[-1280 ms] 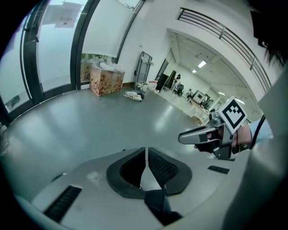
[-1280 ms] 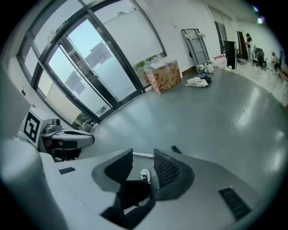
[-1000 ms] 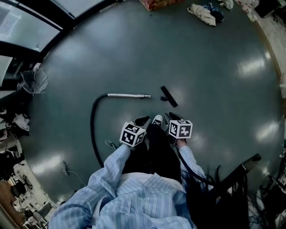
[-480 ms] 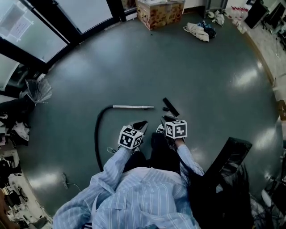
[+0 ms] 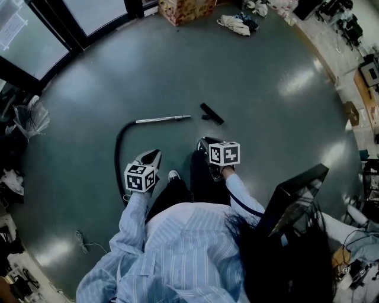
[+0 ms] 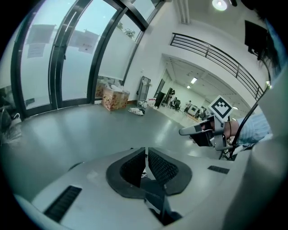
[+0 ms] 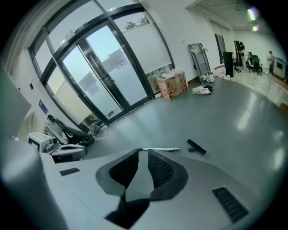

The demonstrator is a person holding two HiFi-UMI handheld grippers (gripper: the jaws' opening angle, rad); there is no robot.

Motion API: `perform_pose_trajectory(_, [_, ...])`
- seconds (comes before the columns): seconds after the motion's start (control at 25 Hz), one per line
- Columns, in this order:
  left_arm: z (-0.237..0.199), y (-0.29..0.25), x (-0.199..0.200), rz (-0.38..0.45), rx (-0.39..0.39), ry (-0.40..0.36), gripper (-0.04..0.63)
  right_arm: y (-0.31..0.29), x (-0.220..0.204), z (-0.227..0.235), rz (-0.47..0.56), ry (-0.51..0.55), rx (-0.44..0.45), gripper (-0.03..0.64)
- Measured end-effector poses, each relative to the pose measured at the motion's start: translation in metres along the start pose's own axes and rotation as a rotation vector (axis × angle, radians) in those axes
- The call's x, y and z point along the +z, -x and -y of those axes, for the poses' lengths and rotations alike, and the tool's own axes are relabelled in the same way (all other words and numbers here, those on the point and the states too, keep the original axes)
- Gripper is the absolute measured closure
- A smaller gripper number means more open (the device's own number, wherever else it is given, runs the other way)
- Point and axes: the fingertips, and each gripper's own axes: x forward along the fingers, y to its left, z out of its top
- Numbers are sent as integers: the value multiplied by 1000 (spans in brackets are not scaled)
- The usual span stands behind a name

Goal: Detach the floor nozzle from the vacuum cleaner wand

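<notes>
Well beyond floor nozzle (image 5: 211,113): cardboard box (image 5: 186,8), perhaps rags (image 5: 237,23)

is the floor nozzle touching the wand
Apart: the head view shows a clear gap between the floor nozzle and the tip of the wand.

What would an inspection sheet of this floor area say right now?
Surface: glossy grey-green floor.
Job's things: floor nozzle lies apart from the silver wand; black hose curves off the wand's other end.
Clutter: cardboard box and cloth heap at the far edge.
Grippers: left gripper shut, empty; right gripper jaws slightly apart, have just been closing, nothing between them.
Cables: thin cord on the floor; black cable running from the right gripper.
Surroundings: glass doors; a hall beyond.
</notes>
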Motion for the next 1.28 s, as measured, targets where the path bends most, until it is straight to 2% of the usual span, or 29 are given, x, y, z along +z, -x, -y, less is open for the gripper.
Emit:
perform_pose_trajectory(0.16, [9, 26, -20, 71, -11, 107, 572, 22, -38, -22, -27, 51, -1, 546])
perform_pose_trajectory(0.32, [47, 39, -32, 127, -52, 201, 572, 56, -60, -31, -24, 70, 16, 546])
perform_pose_trajectory(0.56, [117, 47, -71, 111, -87, 176, 572, 92, -103, -24, -18, 80, 52, 546])
perform_pose_trajectory(0.64, [144, 46, -83, 110, -87, 164, 572, 112, -119, -15, -13, 90, 65, 546])
perform_pose_trajectory(0.76, [161, 40, -86, 131, -66, 150, 571, 124, -135, 0, -6, 107, 85, 546])
perform_pose_trajectory(0.84, [184, 39, -92, 162, -44, 162, 572, 143, -154, 16, -3, 119, 91, 546])
perform_pose_trajectory(1.0, [272, 54, -124, 224, -14, 239, 572, 211, -214, 49, -22, 168, 103, 546])
perform_pose_trajectory(1.12, [327, 56, -154, 216, -17, 270, 572, 239, -248, 71, -42, 178, 127, 546])
perform_pose_trajectory(1.28, [366, 61, -190, 184, 6, 274, 572, 261, -280, 83, -39, 153, 172, 546])
